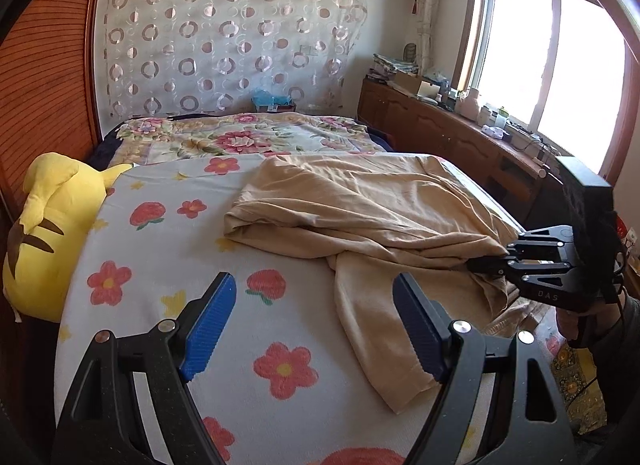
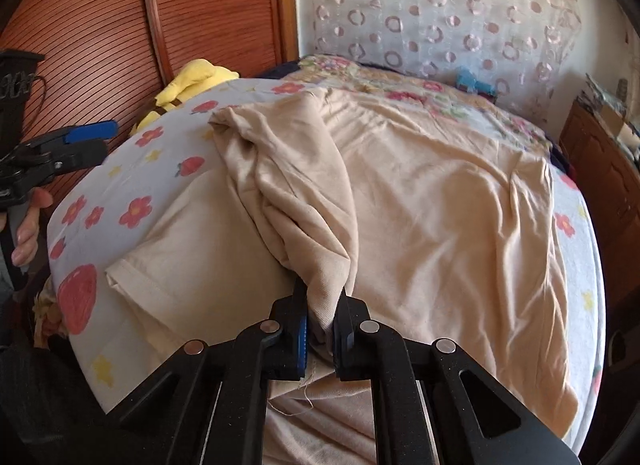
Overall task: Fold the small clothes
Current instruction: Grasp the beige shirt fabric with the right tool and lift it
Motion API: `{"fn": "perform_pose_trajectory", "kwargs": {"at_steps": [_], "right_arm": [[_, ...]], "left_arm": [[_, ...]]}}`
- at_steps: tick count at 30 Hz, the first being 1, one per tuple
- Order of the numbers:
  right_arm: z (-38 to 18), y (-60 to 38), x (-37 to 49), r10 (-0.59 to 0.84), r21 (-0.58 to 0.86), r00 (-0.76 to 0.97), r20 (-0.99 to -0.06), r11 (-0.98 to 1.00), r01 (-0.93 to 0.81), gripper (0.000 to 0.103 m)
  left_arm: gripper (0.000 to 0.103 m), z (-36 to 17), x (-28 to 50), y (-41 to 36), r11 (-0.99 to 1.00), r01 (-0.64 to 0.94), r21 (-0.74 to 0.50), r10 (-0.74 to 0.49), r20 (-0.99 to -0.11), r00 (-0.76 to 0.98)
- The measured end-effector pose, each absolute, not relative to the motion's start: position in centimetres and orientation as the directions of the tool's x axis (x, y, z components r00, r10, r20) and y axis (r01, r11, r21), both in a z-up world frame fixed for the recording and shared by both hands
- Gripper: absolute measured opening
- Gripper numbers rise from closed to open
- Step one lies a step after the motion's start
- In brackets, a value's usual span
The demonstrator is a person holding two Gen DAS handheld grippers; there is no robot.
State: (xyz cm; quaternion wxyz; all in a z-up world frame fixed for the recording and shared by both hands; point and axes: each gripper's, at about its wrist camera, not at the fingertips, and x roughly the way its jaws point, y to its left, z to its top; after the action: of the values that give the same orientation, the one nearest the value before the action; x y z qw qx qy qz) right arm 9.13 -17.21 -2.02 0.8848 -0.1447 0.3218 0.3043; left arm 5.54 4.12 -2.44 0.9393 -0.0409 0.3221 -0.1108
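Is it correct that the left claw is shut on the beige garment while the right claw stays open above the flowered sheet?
No, the sides are swapped. The right claw is shut on the beige garment, as the right wrist view shows; the left claw is open above the flowered sheet.

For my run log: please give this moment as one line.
task: fold clothes | left gripper: open, holds nothing | right gripper: jaws shut on garment | garment: rumpled on bed
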Motion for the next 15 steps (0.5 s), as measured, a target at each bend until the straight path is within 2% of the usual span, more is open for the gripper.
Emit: {"fn": "perform_pose_trajectory", "kwargs": {"at_steps": [9, 15], "right_arm": [[3.5, -21.4, 4.8, 0.498, -0.079, 0.727, -0.473, 0.798, -0.597, 0.007], [2.5, -25.6, 3.9, 0.447, -0.039, 0.764, -0.465, 0.852, -0.523, 0.007]], "left_arm": [[0.081, -2.1, 5.0, 3.6, 0.969, 0.194, -0.152, -0.247, -0.585, 0.772], [0.081, -1.7, 4.8, 2.4, 0.964, 0.222, -0.145, -0.264, -0.575, 0.774]]}}
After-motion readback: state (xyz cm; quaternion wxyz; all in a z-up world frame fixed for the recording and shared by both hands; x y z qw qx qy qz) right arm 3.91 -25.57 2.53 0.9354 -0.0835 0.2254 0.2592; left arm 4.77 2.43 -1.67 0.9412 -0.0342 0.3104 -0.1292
